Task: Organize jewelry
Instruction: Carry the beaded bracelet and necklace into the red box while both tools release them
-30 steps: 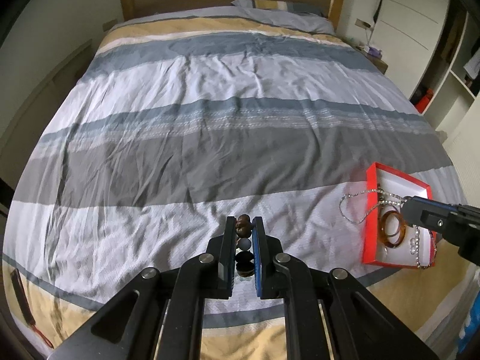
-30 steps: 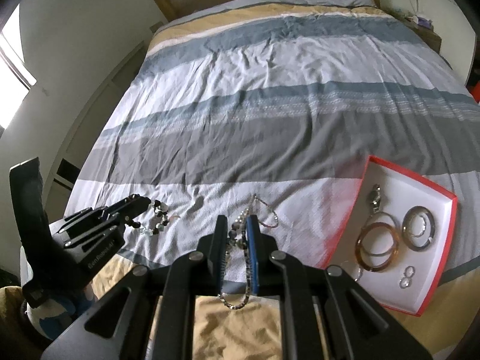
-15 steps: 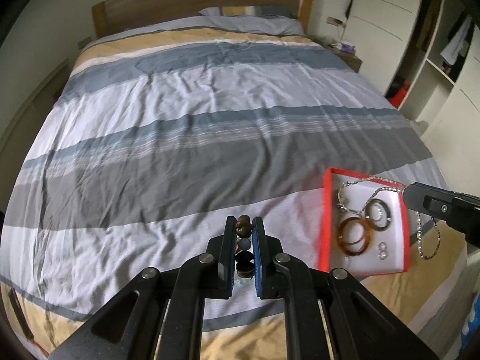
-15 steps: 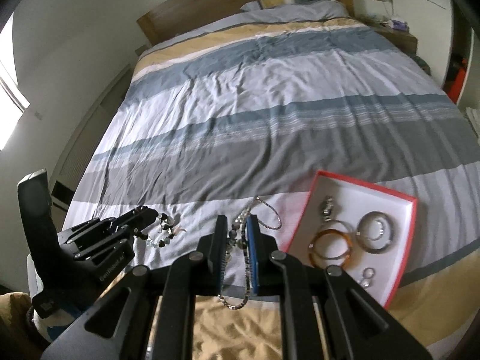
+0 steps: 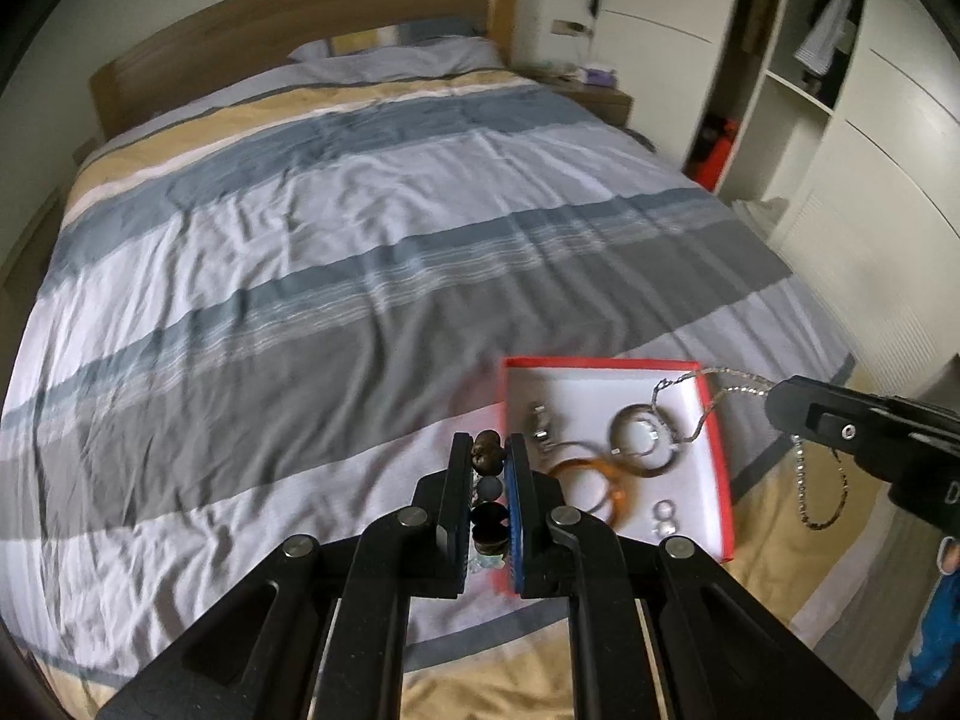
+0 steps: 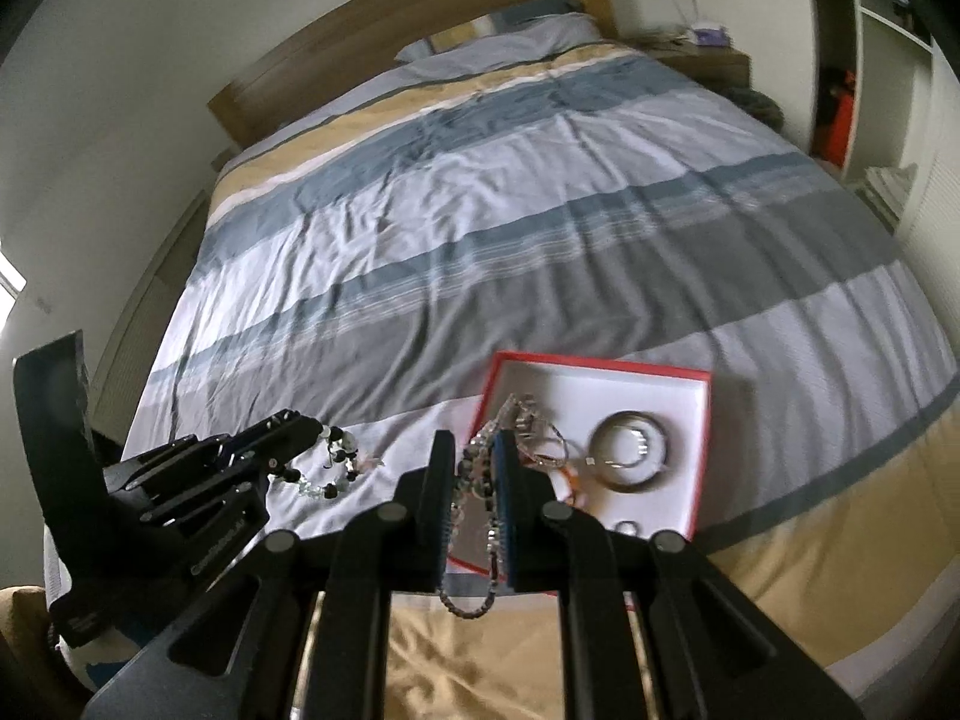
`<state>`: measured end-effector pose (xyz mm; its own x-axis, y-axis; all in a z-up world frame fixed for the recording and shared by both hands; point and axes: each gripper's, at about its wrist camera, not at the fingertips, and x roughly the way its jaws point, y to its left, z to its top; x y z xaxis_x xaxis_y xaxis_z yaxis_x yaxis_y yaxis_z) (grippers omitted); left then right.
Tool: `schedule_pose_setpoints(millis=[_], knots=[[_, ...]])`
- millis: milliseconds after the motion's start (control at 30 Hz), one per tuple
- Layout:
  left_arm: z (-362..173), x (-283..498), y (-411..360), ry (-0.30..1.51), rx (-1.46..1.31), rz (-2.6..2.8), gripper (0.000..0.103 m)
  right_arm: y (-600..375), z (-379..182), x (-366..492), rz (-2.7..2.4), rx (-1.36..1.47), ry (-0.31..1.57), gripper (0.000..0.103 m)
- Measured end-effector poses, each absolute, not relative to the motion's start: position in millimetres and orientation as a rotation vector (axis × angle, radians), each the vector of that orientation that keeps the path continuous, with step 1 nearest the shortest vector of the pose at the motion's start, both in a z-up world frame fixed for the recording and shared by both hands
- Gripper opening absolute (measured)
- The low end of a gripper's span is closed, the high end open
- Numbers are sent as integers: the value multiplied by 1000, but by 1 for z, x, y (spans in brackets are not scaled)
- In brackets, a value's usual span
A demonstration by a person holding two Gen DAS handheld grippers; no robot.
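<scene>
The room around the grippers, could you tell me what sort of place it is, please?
A bedroom, most likely: a made bed with a striped duvet and wooden headboard, a pillow at its head, and a white wardrobe alongside.

Tray (image 5: 717,468) sits on the bed (image 5: 372,252) near the foot end, toward the wardrobe (image 5: 852,138) side. In the tray: two bangles (image 5: 639,438), overlapping, a clasp piece (image 5: 540,420) behind them, two small rings (image 5: 665,519) at the near edge. Left hand-held gripper (image 5: 487,498) is just left of the tray, beaded bracelet (image 5: 487,462) between its jaws. Right hand-held gripper (image 6: 474,480) hangs over the tray's near-left corner, chain necklace (image 6: 474,594) draped from it. Headboard (image 5: 288,36) and pillow (image 5: 396,54) at the far end, nightstand (image 5: 600,99) to their right.
</scene>
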<state>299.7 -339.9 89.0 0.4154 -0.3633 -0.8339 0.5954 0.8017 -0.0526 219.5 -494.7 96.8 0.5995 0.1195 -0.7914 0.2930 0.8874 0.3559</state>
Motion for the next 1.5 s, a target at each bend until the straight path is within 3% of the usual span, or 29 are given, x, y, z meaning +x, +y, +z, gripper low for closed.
schedule_pose_setpoints(millis=[333,1000,1300,1500], knots=[[67,288,-397,938,308,-700,10,-538,62,203,-161,502,915,12],[-68,292,-397,932,218,-752,10,-541,-77,207,-114,456,873,12],[-94,284,-391,890,210,-750,10,-539,-93,192,-127,382,834,14],[-102,278,-391,870,214,-765,16,-540,-93,190,-125,356,817,14]])
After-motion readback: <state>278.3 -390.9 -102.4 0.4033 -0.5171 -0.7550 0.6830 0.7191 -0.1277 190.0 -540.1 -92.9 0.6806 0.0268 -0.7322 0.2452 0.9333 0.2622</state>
